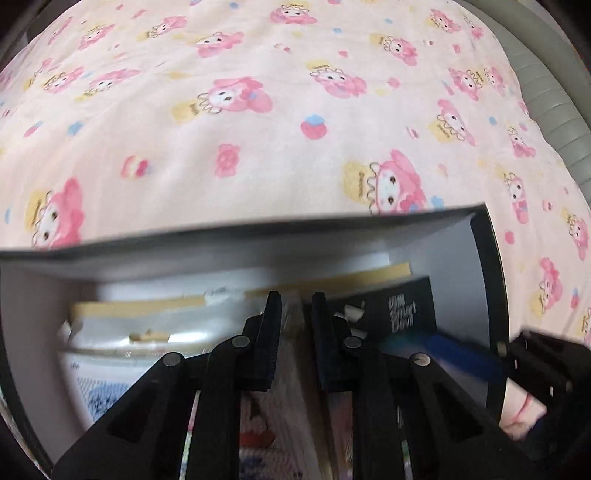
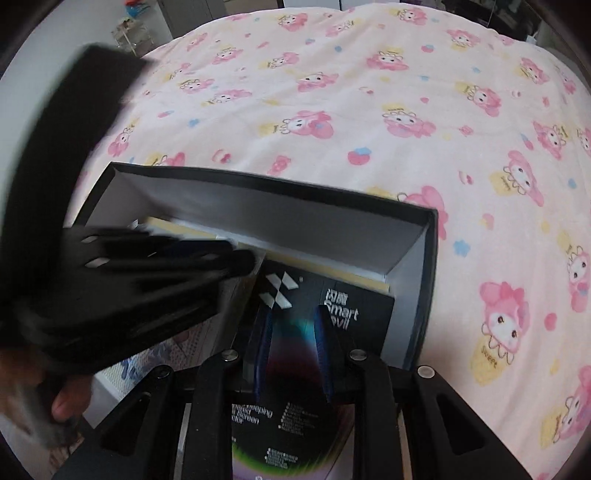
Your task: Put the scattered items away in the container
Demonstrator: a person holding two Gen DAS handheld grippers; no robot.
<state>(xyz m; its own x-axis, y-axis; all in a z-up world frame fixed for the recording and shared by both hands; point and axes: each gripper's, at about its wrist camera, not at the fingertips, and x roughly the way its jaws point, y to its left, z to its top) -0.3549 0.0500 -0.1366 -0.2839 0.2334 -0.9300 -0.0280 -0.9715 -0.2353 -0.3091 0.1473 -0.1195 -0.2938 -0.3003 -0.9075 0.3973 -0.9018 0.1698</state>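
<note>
A black open box with grey inner walls (image 1: 491, 280) (image 2: 417, 254) lies on a pink cartoon-print bedsheet. Inside it are flat packages: a black "Smart Devil" packet (image 1: 402, 306) (image 2: 354, 302), a silvery pouch (image 1: 122, 332) and patterned cards. My left gripper (image 1: 295, 306) is inside the box, its jaws a narrow gap apart over a clear flat packet; I cannot tell whether they grip it. My right gripper (image 2: 293, 321), with blue fingertips, is over the black packet, jaws spread at its width; contact is unclear. The left gripper (image 2: 147, 266) shows blurred in the right wrist view.
The pink bedsheet (image 1: 258, 147) (image 2: 369, 110) spreads around the box on all sides. A grey ribbed edge (image 1: 554, 92) runs along the far right. Furniture and a clear rack (image 2: 133, 33) stand beyond the bed at the top left.
</note>
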